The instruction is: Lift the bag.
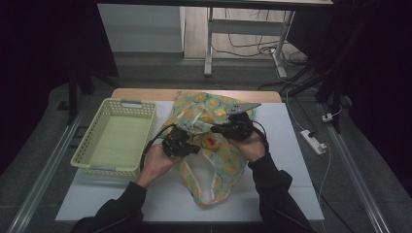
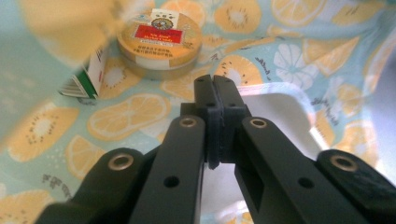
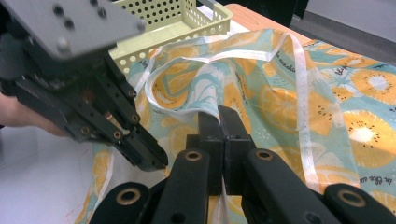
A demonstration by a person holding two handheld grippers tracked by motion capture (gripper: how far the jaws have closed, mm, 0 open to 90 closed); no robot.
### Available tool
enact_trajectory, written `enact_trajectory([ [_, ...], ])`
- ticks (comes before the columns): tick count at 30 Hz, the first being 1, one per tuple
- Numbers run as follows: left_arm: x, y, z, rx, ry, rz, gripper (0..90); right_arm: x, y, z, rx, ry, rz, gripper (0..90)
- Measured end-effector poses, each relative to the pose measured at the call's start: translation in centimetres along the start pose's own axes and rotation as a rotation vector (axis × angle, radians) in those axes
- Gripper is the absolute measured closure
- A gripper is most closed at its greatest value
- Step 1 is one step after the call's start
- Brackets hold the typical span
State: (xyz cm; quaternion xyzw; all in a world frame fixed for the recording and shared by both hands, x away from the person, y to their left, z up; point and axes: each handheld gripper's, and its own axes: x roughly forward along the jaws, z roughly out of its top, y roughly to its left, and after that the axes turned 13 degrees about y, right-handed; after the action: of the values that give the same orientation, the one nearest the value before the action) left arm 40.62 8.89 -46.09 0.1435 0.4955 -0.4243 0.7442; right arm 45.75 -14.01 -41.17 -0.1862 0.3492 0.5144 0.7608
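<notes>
We clamp both grippers' jaws together on the citrus-print bag point(image 1: 214, 145): the left gripper point(image 2: 215, 84) at its white-edged opening, the right gripper point(image 3: 219, 114) on a white handle strap point(image 3: 301, 93). The bag lies mid-table beside a yellow basket point(image 1: 116, 138); a round tin point(image 2: 159, 42) and a small box point(image 2: 91, 70) sit inside.

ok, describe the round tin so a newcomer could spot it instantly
Find the fruit-print cloth bag right of the green basket. Inside its opening lies the round tin, yellow-rimmed with a red label, beside a green-and-white box; it is the bag's one circular item.
</notes>
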Motion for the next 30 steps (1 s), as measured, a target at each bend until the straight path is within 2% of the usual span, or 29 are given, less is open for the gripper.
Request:
enact_trajectory([
  [12,-3.2,0.0,0.1,0.005,-0.084,-0.056,89.6,-0.7,0.7,0.5,-0.020,-0.014,0.009,89.3],
  [19,-5.1,0.1,0.6,0.015,-0.090,-0.080,89.6,-1.2,0.6,0.7,-0.018,-0.023,0.017,89.3],
  [24,-6.3,0.3,1.2,0.017,-0.108,-0.072,89.6,-1.6,0.8,1.2,-0.030,-0.024,0.021,89.4],
  [30,-8.2,0.1,2.4,0.034,-0.127,-0.015,89.7,-2.5,1.2,2.3,-0.048,-0.038,0.027,89.4],
])
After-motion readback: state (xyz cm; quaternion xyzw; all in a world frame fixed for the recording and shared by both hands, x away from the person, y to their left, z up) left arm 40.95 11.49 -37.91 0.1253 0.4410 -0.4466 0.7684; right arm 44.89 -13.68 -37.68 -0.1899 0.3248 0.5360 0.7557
